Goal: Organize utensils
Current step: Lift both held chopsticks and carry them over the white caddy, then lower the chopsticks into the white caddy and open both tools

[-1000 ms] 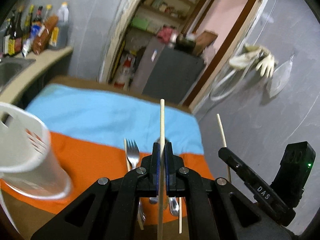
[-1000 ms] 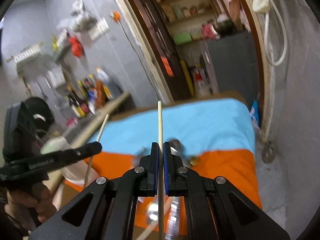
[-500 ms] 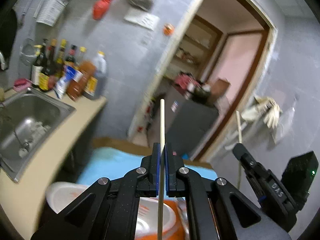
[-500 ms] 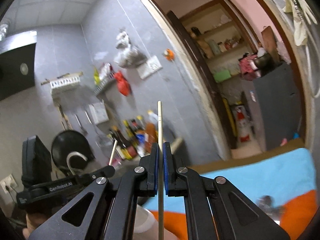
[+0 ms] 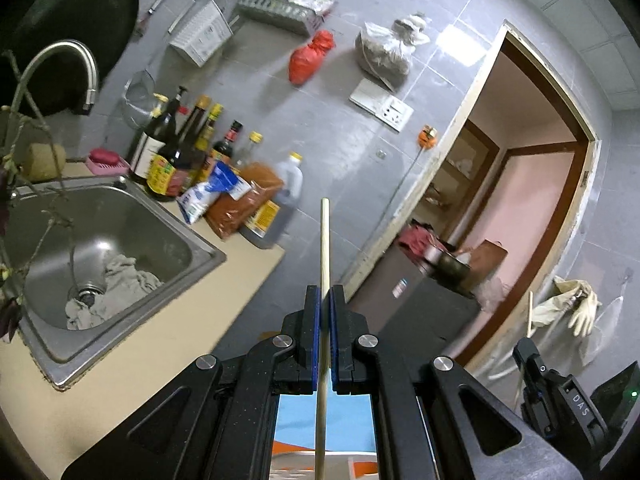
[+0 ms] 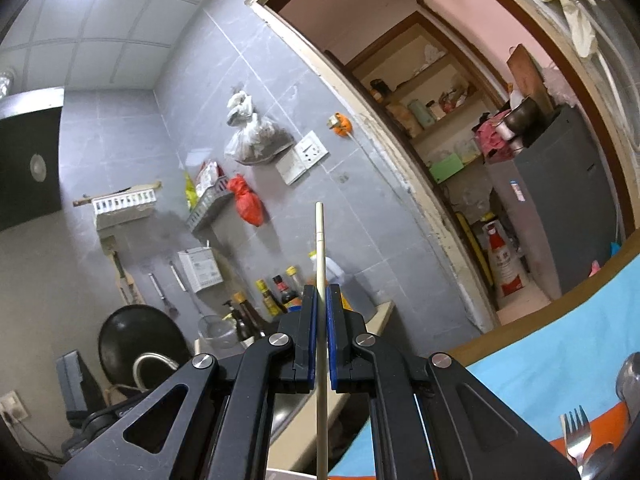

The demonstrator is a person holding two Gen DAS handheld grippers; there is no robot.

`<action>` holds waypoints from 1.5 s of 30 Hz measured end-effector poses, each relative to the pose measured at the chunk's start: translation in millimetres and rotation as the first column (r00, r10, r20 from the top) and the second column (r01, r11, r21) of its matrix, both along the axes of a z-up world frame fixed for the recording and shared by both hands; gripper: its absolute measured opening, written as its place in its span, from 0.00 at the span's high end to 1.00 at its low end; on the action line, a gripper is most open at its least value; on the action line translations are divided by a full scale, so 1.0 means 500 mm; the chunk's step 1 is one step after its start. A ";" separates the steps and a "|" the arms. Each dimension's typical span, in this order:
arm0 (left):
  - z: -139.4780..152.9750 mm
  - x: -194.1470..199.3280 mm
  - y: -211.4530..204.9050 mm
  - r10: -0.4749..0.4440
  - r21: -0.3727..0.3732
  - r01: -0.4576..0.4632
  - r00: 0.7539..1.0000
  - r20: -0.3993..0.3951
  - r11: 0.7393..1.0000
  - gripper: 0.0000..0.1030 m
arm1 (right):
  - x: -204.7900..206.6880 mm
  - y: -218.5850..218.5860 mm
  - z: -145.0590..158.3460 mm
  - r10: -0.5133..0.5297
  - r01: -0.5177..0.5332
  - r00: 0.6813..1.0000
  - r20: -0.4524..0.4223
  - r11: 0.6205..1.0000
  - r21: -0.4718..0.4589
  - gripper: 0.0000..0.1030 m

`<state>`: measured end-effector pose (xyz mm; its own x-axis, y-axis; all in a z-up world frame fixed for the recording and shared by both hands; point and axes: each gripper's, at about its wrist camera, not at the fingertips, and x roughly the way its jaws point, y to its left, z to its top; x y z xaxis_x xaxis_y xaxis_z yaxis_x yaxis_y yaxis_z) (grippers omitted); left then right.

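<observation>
Now both views higher than before, left gripper (image 5: 325, 300) and right gripper (image 6: 321, 300) each clamped on 1 chopstick (image 5: 324, 256).

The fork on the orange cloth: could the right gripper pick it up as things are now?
Probably not yet. The right gripper is shut on a chopstick and points up at the wall, while the fork lies low to its right. It would need to drop the chopstick first.

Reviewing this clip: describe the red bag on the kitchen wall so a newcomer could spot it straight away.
Start at the steel sink and the bottles lined up behind it, then look up the grey tiled wall. The red bag hangs knotted below the grey wire shelf. Its neighbour, the clear bag, holds brownish contents; only this one is solid red.
</observation>
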<state>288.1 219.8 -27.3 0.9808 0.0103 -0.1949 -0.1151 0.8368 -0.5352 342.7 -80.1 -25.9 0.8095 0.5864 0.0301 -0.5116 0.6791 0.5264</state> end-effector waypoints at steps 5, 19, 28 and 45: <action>-0.016 -0.020 -0.030 0.038 0.066 -0.041 0.998 0.043 0.997 0.98 | -0.005 0.009 -0.033 -0.021 0.022 1.000 0.008 0.998 -0.058 0.97; -0.055 -0.039 -0.094 0.027 0.247 -0.049 0.996 0.089 0.968 0.98 | -0.021 0.028 -0.075 -0.006 0.015 0.998 0.062 0.988 -0.153 0.97; -0.071 -0.049 -0.124 -0.011 0.284 -0.001 0.999 0.041 0.959 0.98 | -0.019 0.029 -0.077 0.033 -0.021 0.997 0.071 0.987 -0.161 0.96; -0.082 -0.068 -0.125 -0.042 0.231 0.048 0.999 -0.028 0.972 0.97 | -0.019 0.020 -0.089 0.116 -0.110 0.993 0.027 0.980 -0.166 0.95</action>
